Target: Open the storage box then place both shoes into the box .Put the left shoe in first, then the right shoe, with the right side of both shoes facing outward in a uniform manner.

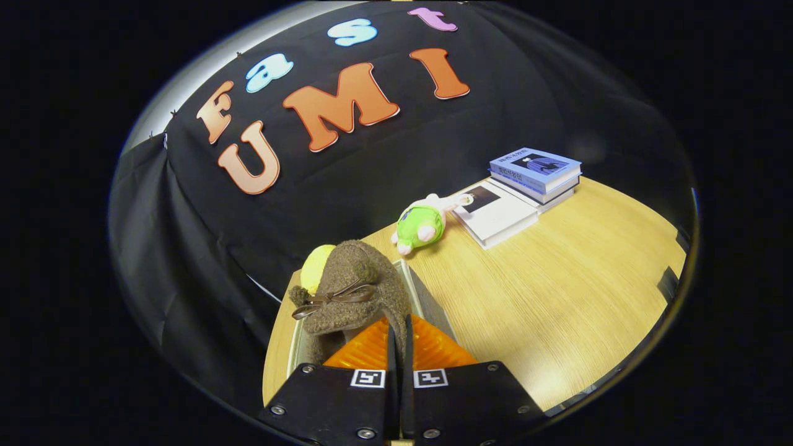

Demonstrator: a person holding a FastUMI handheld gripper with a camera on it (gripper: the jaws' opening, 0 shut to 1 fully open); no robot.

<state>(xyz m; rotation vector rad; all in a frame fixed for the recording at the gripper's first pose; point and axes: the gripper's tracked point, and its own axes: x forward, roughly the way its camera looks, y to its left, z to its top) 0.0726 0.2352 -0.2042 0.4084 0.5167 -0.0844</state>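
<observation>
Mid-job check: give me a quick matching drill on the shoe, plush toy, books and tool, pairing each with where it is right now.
Things:
1. brown shoe
2. green plush toy
3. books
4. tool

Places:
A. stacked at the table's far side
B. lying beside the books
C. closed on the shoe
D. held over the storage box

Pairs: 1-D, 2-B, 3-A, 4-C

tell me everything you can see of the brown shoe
The brown shoe looks like fuzzy, woolly fabric, with a thin dark brown bow on its upper. It hangs just ahead of the gripper, whose jaws are shut on its edge, above the storage box. A yellow object shows behind it.
</observation>
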